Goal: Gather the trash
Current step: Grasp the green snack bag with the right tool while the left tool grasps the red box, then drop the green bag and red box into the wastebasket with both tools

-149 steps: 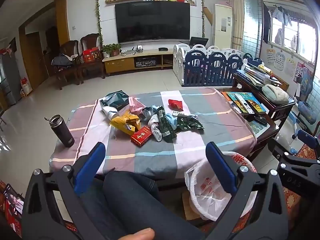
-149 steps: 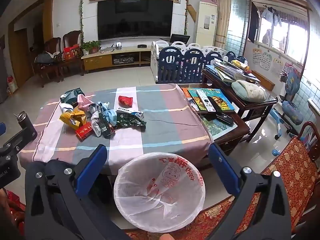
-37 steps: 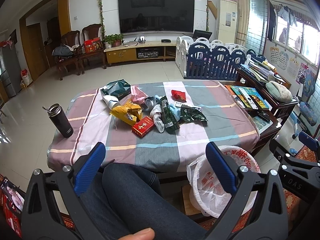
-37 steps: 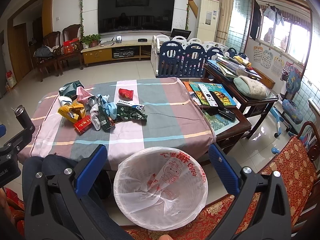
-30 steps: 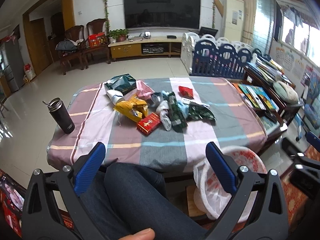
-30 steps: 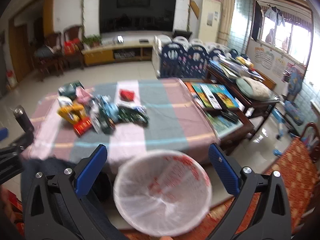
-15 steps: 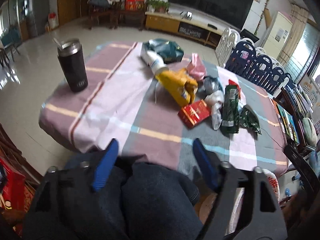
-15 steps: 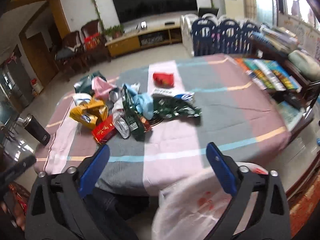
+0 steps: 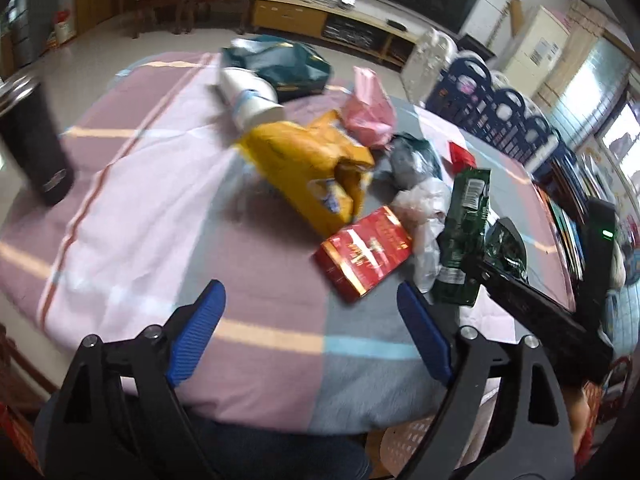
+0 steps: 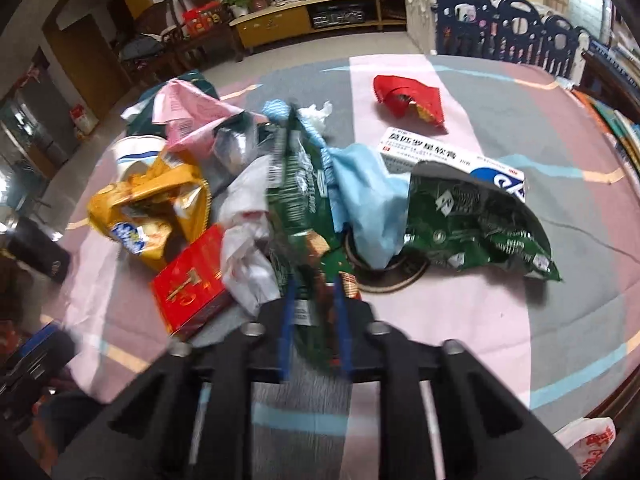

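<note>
A pile of trash lies on the striped tablecloth (image 9: 168, 184). My right gripper (image 10: 314, 312) is shut on the near end of a long green snack wrapper (image 10: 300, 196), which also shows in the left wrist view (image 9: 464, 232). Beside it lie a red box (image 10: 190, 284), a yellow bag (image 10: 152, 208), a white crumpled bag (image 10: 246, 236), a blue cloth (image 10: 366, 196) and a second green wrapper (image 10: 476, 220). My left gripper (image 9: 312, 332) is open and empty above the table's near edge, just short of the red box (image 9: 364, 252).
A black tumbler (image 9: 34, 148) stands at the table's left. A paper cup (image 9: 250, 96), a pink bag (image 9: 368, 112), a red wrapper (image 10: 408, 96) and a white medicine box (image 10: 448, 160) lie farther back. The bin's white liner (image 10: 588, 448) shows at bottom right.
Both grippers moved forward and down over the table. My right gripper went from wide open to shut on the green wrapper. The bin dropped out of the middle of the view.
</note>
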`<state>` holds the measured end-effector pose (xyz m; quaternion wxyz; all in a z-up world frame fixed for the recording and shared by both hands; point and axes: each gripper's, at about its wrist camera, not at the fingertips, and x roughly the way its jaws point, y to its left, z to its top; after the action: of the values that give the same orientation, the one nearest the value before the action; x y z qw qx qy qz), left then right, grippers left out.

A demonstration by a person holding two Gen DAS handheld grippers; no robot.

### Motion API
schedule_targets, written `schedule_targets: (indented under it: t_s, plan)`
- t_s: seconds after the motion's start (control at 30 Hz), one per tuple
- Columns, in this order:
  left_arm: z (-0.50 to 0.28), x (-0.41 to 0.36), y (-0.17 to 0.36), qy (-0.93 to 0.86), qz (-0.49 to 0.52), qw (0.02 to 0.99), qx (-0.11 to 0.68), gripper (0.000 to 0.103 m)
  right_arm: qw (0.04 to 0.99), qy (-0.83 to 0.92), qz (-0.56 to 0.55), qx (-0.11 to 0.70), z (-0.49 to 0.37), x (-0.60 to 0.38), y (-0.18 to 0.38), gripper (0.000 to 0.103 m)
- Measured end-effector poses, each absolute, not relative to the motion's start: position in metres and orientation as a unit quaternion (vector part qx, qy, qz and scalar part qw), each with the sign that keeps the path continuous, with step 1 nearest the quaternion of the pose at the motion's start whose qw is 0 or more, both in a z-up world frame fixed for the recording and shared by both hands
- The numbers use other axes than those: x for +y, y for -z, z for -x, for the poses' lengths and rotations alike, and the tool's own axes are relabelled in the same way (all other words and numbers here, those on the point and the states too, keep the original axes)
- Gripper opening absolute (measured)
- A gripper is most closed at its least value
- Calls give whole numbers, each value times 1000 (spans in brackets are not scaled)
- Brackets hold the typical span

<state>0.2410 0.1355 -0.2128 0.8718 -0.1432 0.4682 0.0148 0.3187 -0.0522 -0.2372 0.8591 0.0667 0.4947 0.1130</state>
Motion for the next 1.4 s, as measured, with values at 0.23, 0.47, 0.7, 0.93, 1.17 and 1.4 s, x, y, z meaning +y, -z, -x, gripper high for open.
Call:
schedule_targets:
  t_s: [0.23,0.47,0.7,0.93,1.17,1.4]
  plan:
    - [-310,86,251,49,55,855,514,88,843,-130,-112,510,-268,-102,219,11]
    - [-318,81,266,104,101,831,537,74,822,-59,-166,541,-258,-164,240,38]
    - [-302,68,269,118,117,828,535,70,842,-3,-125,525,-257,-160,237,79]
    - [-312,43,271,82,41,843,529,73,842,-18,-16,538,-270,-105,261,79]
    - [-294,38,272,99,14,844,527,60,838,-38,-21,544,-268,-103,264,23]
    - [-236,67,225,54,89,870,482,59,861,-58,-61,502,-235,-125,210,21]
